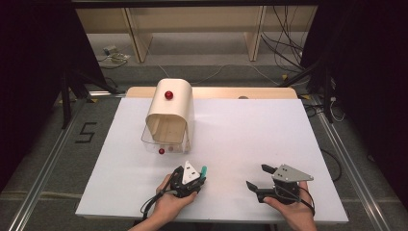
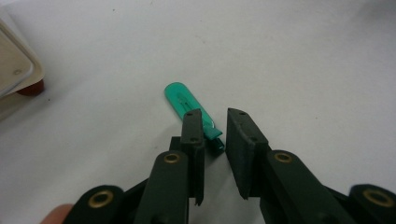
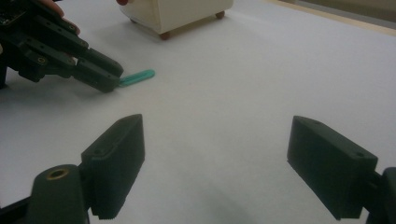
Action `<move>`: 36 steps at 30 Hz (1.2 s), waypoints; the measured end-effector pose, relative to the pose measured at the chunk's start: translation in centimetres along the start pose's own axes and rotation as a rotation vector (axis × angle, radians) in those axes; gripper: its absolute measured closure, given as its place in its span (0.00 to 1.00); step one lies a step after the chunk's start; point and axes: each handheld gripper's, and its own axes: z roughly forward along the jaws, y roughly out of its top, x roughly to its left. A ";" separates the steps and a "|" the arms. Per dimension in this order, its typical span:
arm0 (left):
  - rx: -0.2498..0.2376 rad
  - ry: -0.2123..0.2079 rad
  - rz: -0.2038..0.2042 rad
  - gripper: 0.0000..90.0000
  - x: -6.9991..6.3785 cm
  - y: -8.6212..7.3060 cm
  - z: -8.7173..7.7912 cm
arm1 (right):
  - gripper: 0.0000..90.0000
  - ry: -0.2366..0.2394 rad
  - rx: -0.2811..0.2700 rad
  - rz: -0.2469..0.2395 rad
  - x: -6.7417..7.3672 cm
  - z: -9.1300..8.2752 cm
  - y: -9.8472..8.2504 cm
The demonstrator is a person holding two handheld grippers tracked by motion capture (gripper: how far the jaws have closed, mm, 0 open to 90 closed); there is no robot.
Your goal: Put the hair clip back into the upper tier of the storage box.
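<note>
The left gripper rests low on the white table, just in front of the cream bread box, which serves as the landmark here. In the left gripper view its jaws stand close together, with a narrow gap between them. A small green translucent clip lies flat on the table at the tips. Its near end sits against the inner side of one jaw, and its rounded end points away past the tips. The pictures do not show the second jaw touching the clip, so a pinch cannot be confirmed. In the high view, the clip lies in front of the bread box, off its right front corner, near it but apart.

The right gripper is held further to the right of the bread box, well apart from it and from the clip. Its jaws are spread wide with only bare table between them.

The bread box has a red knob on its rolled-back lid. A second red knob shows at its clear front edge.
</note>
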 end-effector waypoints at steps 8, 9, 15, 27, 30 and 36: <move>0.003 -0.020 -0.045 0.90 0.3 0.0 -0.1 | 0.22 0.001 -0.001 0.000 0.0 0.0 0.0; 0.006 -0.022 -0.041 0.91 0.5 0.0 -0.1 | 0.22 0.000 -0.001 0.000 0.0 0.0 0.0; 0.008 -0.028 -0.061 0.92 0.5 -0.1 -0.2 | 0.22 0.001 -0.002 0.000 0.0 0.0 0.0; -0.017 -0.052 -0.045 0.92 0.3 0.2 -0.6 | 0.22 -0.001 -0.002 0.003 0.0 -0.1 0.0; -0.021 -0.045 -0.031 0.92 0.4 0.3 -0.7 | 0.22 0.000 -0.003 0.001 0.0 -0.1 0.0; -0.051 -0.031 -0.011 0.92 0.2 0.6 -1.1 | 0.22 -0.002 -0.001 0.007 0.0 -0.1 0.0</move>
